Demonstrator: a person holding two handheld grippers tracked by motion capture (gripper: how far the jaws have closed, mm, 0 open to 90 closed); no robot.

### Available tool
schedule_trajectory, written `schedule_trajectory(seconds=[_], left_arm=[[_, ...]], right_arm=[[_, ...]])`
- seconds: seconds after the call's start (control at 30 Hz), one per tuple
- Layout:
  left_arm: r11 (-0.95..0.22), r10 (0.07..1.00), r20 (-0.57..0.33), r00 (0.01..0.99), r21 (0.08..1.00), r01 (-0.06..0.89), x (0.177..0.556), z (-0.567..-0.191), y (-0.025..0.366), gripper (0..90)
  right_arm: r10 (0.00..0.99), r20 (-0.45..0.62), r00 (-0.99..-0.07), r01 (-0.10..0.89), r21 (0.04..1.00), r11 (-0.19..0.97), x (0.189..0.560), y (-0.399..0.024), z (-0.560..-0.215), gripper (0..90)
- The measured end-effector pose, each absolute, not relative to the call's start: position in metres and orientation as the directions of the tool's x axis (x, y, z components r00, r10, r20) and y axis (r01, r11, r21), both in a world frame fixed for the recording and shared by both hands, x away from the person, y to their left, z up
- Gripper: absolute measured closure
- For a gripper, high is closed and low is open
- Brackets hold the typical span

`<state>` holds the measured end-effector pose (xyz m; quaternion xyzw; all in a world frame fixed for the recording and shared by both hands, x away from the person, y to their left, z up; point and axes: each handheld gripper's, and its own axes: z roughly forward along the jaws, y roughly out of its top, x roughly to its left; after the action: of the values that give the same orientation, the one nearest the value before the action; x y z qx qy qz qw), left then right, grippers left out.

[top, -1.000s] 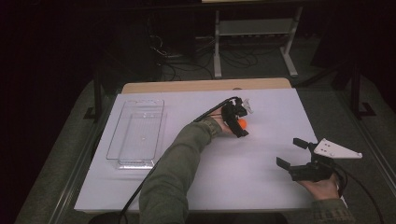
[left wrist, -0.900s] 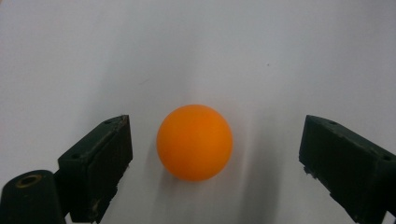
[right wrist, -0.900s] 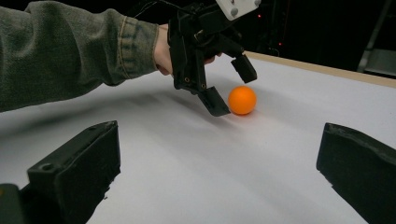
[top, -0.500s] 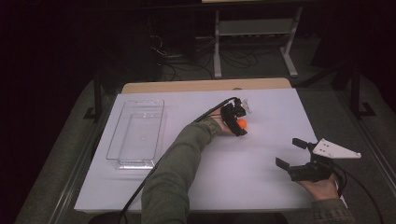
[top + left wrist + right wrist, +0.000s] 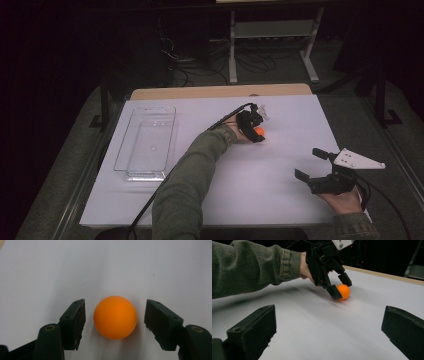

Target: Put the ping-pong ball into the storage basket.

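An orange ball (image 5: 115,317) rests on the white table, right of centre toward the far side (image 5: 259,131). My left gripper (image 5: 257,134) points down over it, a black jaw on each side. The jaws have just been closing on the ball, and a narrow gap still shows between each pad (image 5: 77,322) and the ball, so it is open. The right gripper view shows the ball (image 5: 343,291) between the left gripper's fingertips (image 5: 341,289). My right gripper (image 5: 309,164) stands open near the front right of the table, nothing between its jaws (image 5: 329,323).
A clear plastic tray (image 5: 131,135) lies empty on the table's left side. The white table top (image 5: 270,200) stretches between the two grippers. A sleeved forearm (image 5: 195,170) crosses the middle. A metal stand (image 5: 270,30) and cables sit on the floor beyond.
The left gripper's jaws have drawn in closer around the orange ball. Both hands and the ball stay where they were.
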<state>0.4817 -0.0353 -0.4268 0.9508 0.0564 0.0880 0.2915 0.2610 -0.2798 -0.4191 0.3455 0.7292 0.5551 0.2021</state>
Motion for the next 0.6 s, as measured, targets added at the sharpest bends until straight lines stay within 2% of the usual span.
schedule_trajectory(seconds=[0.3, 0.6], left_arm=[[-0.827, 0.14, 0.144, 0.98, 0.561, 0.036, 0.4792, -0.4278, -0.0374, 50.0], [-0.826, 0.135, 0.143, 0.98, 0.563, 0.032, 0.4776, -0.4254, -0.0382, 50.7]], right_arm=[[0.727, 0.087, -0.681, 0.283, 0.947, 0.152, 0.2617, -0.2792, -0.4195, 0.0], [0.726, 0.087, -0.682, 0.283, 0.947, 0.152, 0.2616, -0.2791, -0.4194, 0.0]])
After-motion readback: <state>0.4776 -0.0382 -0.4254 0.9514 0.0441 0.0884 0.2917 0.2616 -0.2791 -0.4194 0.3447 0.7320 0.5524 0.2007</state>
